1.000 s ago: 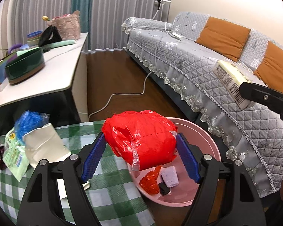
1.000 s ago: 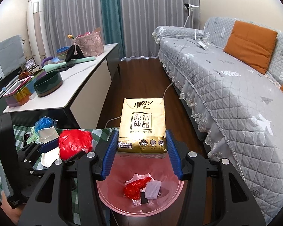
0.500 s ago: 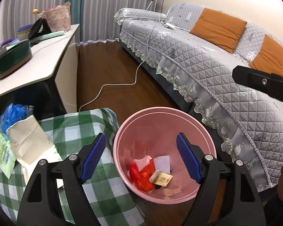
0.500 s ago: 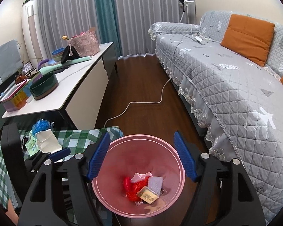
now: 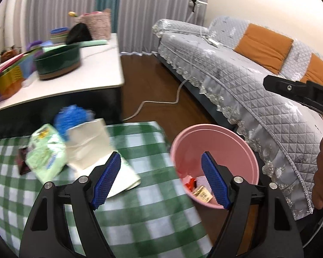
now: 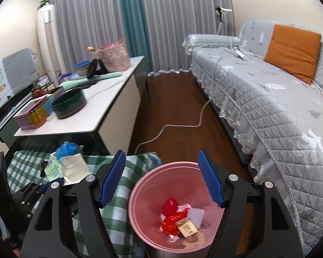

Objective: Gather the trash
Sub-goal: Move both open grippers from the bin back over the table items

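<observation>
Trash (image 5: 79,148), a heap of wrappers and a cream paper bag, lay on the green checked table (image 5: 140,210) at ten o'clock of the empty, wide-apart left gripper (image 5: 161,180). The pink bin (image 6: 137,195) stood at two o'clock, under the right gripper (image 6: 161,178), likewise apart and empty. The blurred heap's pieces were hard to separate, so a grab might scatter some.

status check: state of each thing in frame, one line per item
left hand-held gripper: open, nothing between the pads
right hand-held gripper: open, empty, above the bin
pink bin: upright, trash at the bottom
red wrapper: in the bin
tissue pack: in the bin
cream paper bag: on the checked cloth, uncollected
green packet: on the cloth, uncollected
</observation>
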`<action>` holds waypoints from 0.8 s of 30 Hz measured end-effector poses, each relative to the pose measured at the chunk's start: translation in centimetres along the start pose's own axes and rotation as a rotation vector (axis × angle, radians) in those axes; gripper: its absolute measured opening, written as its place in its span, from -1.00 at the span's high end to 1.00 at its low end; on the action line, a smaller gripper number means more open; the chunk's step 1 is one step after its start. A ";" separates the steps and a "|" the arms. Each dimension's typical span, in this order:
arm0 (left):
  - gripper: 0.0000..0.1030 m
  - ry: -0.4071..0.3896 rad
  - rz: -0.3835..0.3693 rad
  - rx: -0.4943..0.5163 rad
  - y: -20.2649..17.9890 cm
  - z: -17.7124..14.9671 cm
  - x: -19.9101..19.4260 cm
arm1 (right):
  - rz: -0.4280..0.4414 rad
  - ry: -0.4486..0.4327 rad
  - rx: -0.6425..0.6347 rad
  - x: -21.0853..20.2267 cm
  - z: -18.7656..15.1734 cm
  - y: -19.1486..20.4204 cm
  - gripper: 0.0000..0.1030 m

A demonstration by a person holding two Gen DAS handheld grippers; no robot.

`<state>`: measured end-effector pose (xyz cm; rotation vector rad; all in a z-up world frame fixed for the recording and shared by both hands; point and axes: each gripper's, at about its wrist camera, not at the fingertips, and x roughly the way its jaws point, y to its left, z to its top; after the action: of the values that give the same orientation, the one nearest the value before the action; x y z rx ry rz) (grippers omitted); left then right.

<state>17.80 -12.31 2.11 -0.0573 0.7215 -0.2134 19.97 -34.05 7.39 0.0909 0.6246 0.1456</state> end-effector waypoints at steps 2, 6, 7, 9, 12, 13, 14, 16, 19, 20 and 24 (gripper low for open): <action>-0.46 -0.008 0.020 -0.013 1.4 -0.2 -0.9 | 0.012 -0.009 -0.013 -0.1 -0.1 1.0 -0.34; -0.46 -0.036 0.085 -0.054 4.9 -0.8 -2.7 | 0.042 -0.016 -0.040 0.0 -0.4 3.5 -0.34; -0.46 -0.041 0.097 -0.062 5.4 -0.9 -3.0 | 0.052 -0.017 -0.052 0.2 -0.6 4.3 -0.34; -0.46 -0.054 0.131 -0.089 7.2 -1.1 -3.7 | 0.075 -0.018 -0.063 0.5 -0.9 5.4 -0.34; -0.46 -0.070 0.176 -0.130 9.8 -1.8 -4.3 | 0.111 -0.014 -0.076 1.1 -1.4 7.0 -0.35; -0.46 -0.075 0.190 -0.141 10.5 -2.1 -4.5 | 0.125 -0.009 -0.091 1.5 -1.6 7.9 -0.36; -0.46 -0.080 0.205 -0.157 11.5 -2.5 -4.7 | 0.129 -0.007 -0.100 1.7 -1.8 8.4 -0.36; -0.46 -0.080 0.229 -0.177 12.8 -3.0 -4.8 | 0.139 0.000 -0.123 2.4 -2.3 9.7 -0.37; -0.47 -0.077 0.266 -0.232 15.1 -3.4 -4.6 | 0.155 0.020 -0.148 3.5 -2.9 11.3 -0.39; -0.47 -0.079 0.270 -0.239 15.5 -3.5 -4.6 | 0.159 0.026 -0.154 3.9 -3.0 11.8 -0.40; -0.47 -0.095 0.294 -0.269 17.9 -3.5 -4.8 | 0.179 0.049 -0.170 5.6 -3.3 13.5 -0.46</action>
<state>15.07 6.29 0.37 -0.2145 0.6513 0.1674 21.00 -19.68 3.24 -0.0214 0.6498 0.3738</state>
